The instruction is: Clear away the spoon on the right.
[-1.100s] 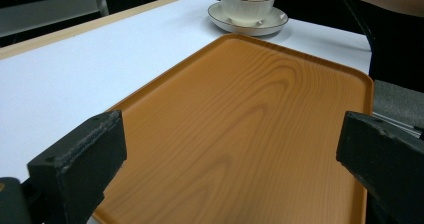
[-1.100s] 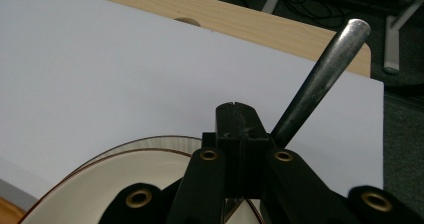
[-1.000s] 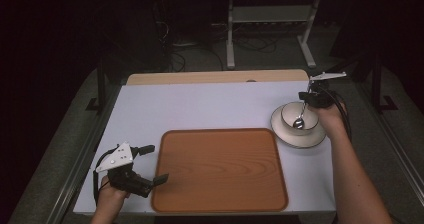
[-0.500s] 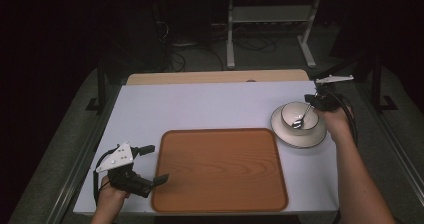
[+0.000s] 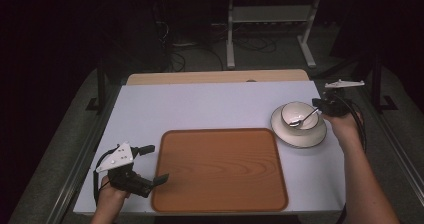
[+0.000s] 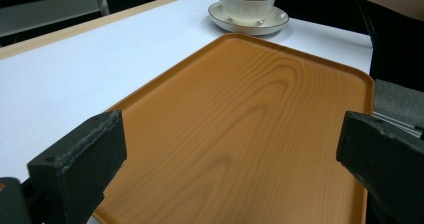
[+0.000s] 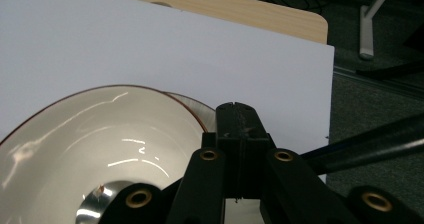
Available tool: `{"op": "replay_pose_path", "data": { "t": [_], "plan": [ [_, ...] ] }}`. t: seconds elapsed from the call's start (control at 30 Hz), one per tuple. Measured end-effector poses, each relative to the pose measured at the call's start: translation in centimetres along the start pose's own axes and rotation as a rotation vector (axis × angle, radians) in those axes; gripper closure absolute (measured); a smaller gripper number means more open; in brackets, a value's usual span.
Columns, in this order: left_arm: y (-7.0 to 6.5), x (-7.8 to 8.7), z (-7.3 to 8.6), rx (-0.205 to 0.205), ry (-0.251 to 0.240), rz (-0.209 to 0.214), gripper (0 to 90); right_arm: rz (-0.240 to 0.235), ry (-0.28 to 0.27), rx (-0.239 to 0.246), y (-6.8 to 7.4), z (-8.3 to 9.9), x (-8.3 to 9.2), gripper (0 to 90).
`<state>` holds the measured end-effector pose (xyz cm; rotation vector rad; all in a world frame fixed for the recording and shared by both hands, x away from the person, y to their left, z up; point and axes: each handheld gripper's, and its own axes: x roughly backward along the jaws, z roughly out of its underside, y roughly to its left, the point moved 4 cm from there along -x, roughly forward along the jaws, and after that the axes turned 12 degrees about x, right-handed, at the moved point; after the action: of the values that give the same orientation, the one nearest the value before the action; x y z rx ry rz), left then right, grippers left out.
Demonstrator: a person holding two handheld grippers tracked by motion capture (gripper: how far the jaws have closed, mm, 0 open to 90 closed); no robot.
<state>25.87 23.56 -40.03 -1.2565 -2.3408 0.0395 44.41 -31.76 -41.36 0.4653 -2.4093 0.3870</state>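
Observation:
A white cup with a brown rim stands on its saucer at the right of the white table. A metal spoon leans in the cup, its bowl inside and its handle pointing right. My right gripper is shut on that handle just past the cup's right rim. In the right gripper view the shut jaws sit over the cup, with the spoon bowl below them. My left gripper rests open at the front left corner of the wooden tray, its jaws wide apart with nothing between them.
The tray fills the table's front middle, and the cup and saucer lie beyond its far right corner. A wooden strip edges the table's back. A metal stand and cables are on the floor behind.
My right hand has drifted a little to the right, from over the cup to beside its rim, and the spoon now leans rightward. The left hand has kept still.

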Motion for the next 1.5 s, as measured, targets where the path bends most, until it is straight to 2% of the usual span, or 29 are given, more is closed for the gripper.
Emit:
{"op": "replay_pose_path", "data": {
  "t": [0.2,0.73,0.87,0.97,1.1,1.2,1.3,1.43,1.5],
  "plan": [
    [0.0,0.0,0.0,0.0,0.0,0.0,0.0,0.012,0.004,0.015,0.2,0.5,0.8,89.6],
    [0.0,0.0,0.0,-0.001,0.0,-0.001,0.0,0.031,0.005,0.01,0.8,1.2,2.6,89.4],
    [0.0,0.0,0.0,-0.001,0.0,-0.002,0.0,0.034,-0.025,0.007,1.0,1.1,3.2,79.8],
    [0.0,0.1,0.0,-0.003,-0.002,0.0,0.0,0.039,-0.066,0.015,1.7,0.7,4.3,64.7],
    [-0.1,0.1,0.0,-0.003,-0.003,0.0,0.0,0.049,-0.1,0.011,2.8,0.5,5.8,52.4],
    [0.0,0.1,0.0,-0.001,-0.006,0.0,0.0,0.041,-0.108,0.008,3.6,1.0,6.8,48.7],
    [0.0,0.1,-0.1,-0.002,-0.006,-0.001,0.0,0.031,-0.106,-0.016,4.1,2.2,7.4,46.7],
    [-0.1,0.1,-0.1,-0.003,-0.005,0.0,0.0,0.031,-0.093,-0.029,4.1,3.2,7.3,45.4],
    [-0.1,0.1,-0.1,-0.005,-0.002,-0.002,0.0,0.044,-0.079,-0.05,3.6,3.8,6.8,43.8]
  ]
}}
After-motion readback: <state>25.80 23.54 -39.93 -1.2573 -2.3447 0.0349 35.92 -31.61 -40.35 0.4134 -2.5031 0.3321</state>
